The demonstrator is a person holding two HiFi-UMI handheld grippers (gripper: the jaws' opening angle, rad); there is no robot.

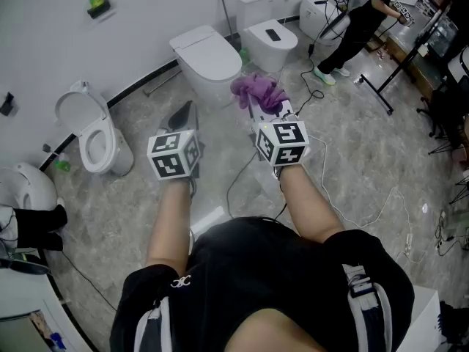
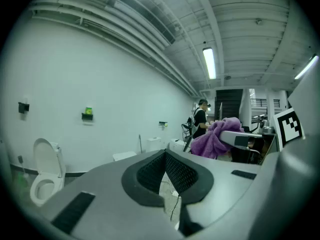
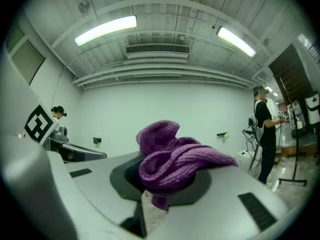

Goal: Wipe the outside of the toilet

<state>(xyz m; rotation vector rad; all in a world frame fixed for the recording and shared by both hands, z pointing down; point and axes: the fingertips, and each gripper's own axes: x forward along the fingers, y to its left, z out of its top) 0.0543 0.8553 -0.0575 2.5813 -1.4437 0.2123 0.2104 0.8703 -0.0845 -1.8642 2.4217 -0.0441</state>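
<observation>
The white toilet (image 1: 207, 53) with its lid down stands by the wall, just ahead. The purple cloth (image 1: 258, 92) is near it, a bit off to its right, and not touching it. The right claw (image 1: 264, 105) is squeezed tight on that cloth. The left claw (image 1: 183, 116) is closed too, with nothing in it. I think the cloth must go forward and a little left to reach the toilet's side.

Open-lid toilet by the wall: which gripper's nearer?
Left. The left gripper sits just right of the open-lid toilet; the right gripper, clamping the purple cloth, is farther right.
</observation>
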